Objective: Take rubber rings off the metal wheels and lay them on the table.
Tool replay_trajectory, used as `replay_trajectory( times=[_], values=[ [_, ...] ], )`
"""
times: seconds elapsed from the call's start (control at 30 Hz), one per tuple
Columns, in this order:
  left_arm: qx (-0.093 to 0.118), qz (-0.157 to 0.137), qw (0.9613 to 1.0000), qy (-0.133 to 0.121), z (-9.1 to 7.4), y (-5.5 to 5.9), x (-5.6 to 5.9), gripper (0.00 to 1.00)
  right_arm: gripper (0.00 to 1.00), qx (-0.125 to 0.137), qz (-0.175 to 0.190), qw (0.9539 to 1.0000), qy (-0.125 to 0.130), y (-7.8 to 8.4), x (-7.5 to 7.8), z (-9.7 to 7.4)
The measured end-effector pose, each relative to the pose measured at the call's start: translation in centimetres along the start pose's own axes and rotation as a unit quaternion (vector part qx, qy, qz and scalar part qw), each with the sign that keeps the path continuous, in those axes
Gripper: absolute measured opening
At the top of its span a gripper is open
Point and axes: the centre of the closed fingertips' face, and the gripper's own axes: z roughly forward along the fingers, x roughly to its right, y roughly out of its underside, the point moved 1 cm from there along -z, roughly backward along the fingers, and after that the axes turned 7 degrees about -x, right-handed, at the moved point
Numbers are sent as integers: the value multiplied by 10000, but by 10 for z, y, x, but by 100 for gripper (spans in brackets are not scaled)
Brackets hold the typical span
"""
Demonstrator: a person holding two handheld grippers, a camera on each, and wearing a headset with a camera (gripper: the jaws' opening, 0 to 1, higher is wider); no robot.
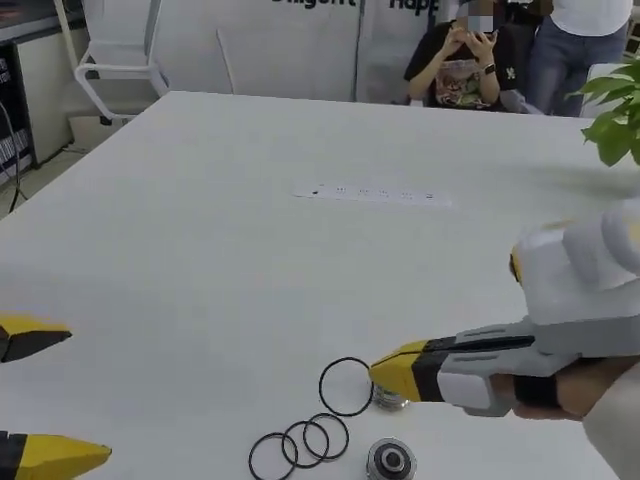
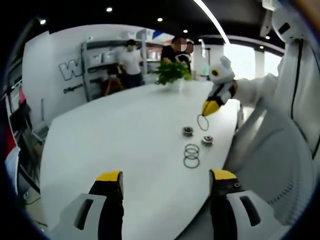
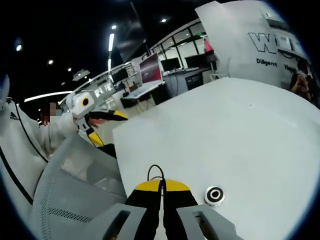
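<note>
rubber ring [image 1: 346, 386] is pinched in the closed right gripper [image 1: 378, 372], low over the table [image 1: 250, 250] beside three laid rings [image 1: 300, 443]; it should be lowered flat before release. left gripper [image 1: 90, 395] is held apart, idle.

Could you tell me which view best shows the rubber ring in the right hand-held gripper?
The head view: the rubber ring appears whole and large at the tip of the right hand-held gripper. The left gripper view shows it whole but tiny; the right gripper view, an arc of it above shut jaws.
</note>
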Motion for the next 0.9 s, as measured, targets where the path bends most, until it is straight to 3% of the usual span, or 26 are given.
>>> replay_trajectory(
  times=[0.5,0.77,0.9],
  values=[
    [71,-219,9995,-196,-11,11,3,68,0,-747,-96,9971,-131,20,-2,39],
    [45,-321,9994,-133,-8,14,10,67,0,-871,28,9960,-183,28,0,52],
    [34,-333,9994,-125,-6,13,13,67,0,-1038,-116,9945,-104,37,1,58]
  ],
)
